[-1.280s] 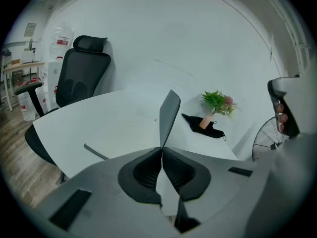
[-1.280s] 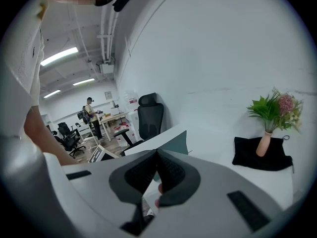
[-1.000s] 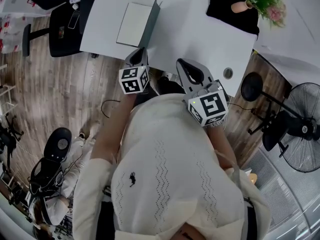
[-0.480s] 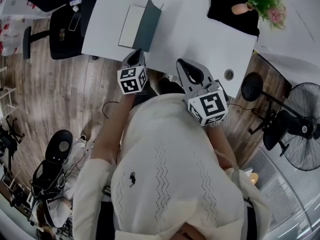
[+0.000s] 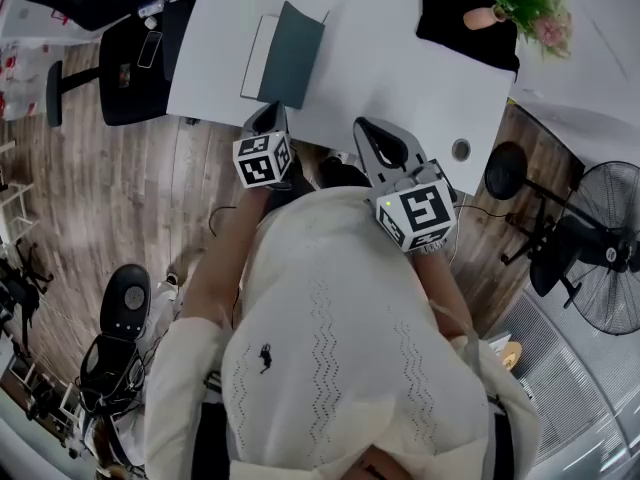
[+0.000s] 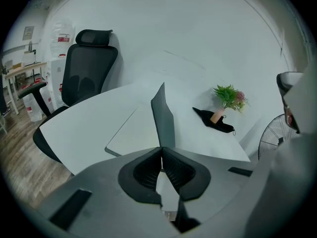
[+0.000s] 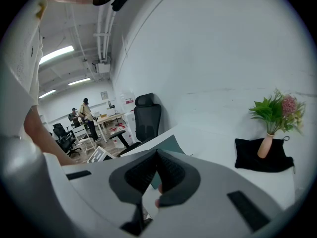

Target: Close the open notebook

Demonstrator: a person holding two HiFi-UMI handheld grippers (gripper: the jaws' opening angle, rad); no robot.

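At the table's near edge, the left gripper has its 2 jaws clenched together with nothing between them. Its tips hang just inside that edge, pointing down at a slant toward the notebook. They sit just beside the notebook's near end, and I cannot tell whether they touch it. The right gripper is clenched as well, pads meeting and empty. It is also just over the near edge, further toward the middle of it and well apart from the notebook.

The notebook lies by the table's left edge, closer to the near left corner than to the far one. Its dark teal cover is raised and tilted, leaning over the white page that lies flat on the table to its left, so the book is not shut. Bare white table stretches from there to the right.

Toward the far right corner lies a black cloth, and on it stands a small vase with green leaves and pink flowers. Off the left edge stands a black office chair on the wooden floor. Beyond the right edge is 1 standing fan.
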